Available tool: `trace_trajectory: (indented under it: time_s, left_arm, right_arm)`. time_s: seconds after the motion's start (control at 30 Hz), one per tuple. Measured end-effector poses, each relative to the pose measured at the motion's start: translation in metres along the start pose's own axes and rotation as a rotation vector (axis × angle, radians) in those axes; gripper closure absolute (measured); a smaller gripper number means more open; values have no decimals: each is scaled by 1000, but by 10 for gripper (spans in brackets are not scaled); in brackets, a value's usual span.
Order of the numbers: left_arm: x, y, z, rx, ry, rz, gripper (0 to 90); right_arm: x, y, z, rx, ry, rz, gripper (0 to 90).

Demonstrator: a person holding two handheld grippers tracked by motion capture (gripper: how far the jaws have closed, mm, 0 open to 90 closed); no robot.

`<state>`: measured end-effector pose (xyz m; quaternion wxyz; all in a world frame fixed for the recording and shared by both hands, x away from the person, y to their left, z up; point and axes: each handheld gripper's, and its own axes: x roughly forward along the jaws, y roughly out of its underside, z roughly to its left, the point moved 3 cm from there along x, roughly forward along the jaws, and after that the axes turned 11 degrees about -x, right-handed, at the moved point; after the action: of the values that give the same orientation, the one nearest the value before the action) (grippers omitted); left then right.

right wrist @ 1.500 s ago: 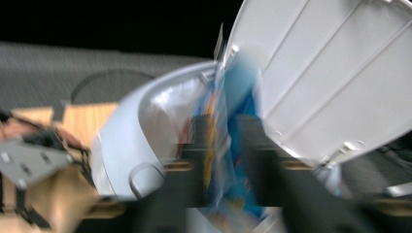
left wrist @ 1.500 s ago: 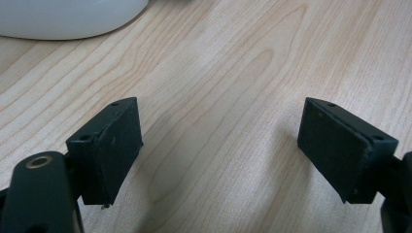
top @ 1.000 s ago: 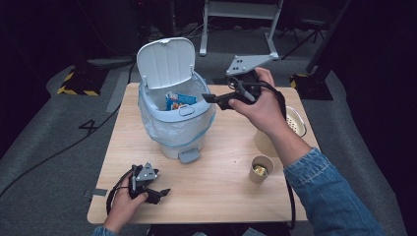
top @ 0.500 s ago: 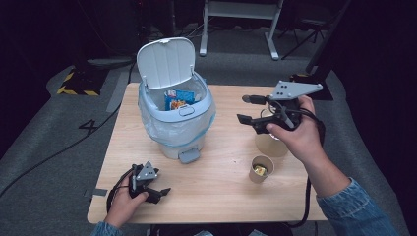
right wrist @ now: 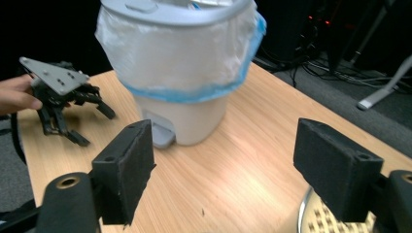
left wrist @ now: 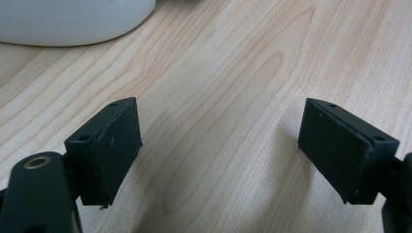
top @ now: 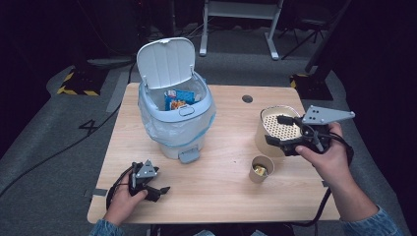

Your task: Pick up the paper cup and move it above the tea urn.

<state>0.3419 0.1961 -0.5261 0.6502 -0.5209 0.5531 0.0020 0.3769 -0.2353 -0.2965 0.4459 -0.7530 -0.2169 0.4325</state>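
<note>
Wooden table [top: 221, 196] carries a lidded pedal bin [top: 176, 118] near its far left corner, lid up. My right gripper [top: 287, 132] hovers wide open, empty, over the perforated tin [top: 275, 129] by the right edge, likely next to grip; left gripper [top: 156, 191] rests open near the front edge

high view looks down on the table [top: 221, 196]; left gripper view hugs its wood; right gripper view faces the bin [right wrist: 180, 63], shared overhead.

A white pedal bin [top: 176, 115] with a blue-edged translucent liner [right wrist: 187, 92] stands on pale woodgrain table [top: 221, 191], beyond black right gripper [top: 279, 130].
</note>
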Motion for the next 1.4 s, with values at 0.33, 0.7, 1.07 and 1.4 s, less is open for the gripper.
trace_trajectory:
  time_s: [0.33, 0.7, 1.07, 1.4]
  left_arm:
    - [0, 0, 0, -5, -3, -1, 160]
    - [0, 0, 1, -5, -4, -2, 160]
    - [0, 0, 1, -5, -6, -2, 160]
    - [0, 0, 0, -8, -8, -2, 161]
  right_arm:
    - [-4, 61, 11, 37, 35, 52, 191]
    - [19, 138, 27, 98, 11, 115, 163]
    - [48, 171, 35, 126, -59, 141, 165]
    - [75, 186, 42, 132, -77, 164, 178]
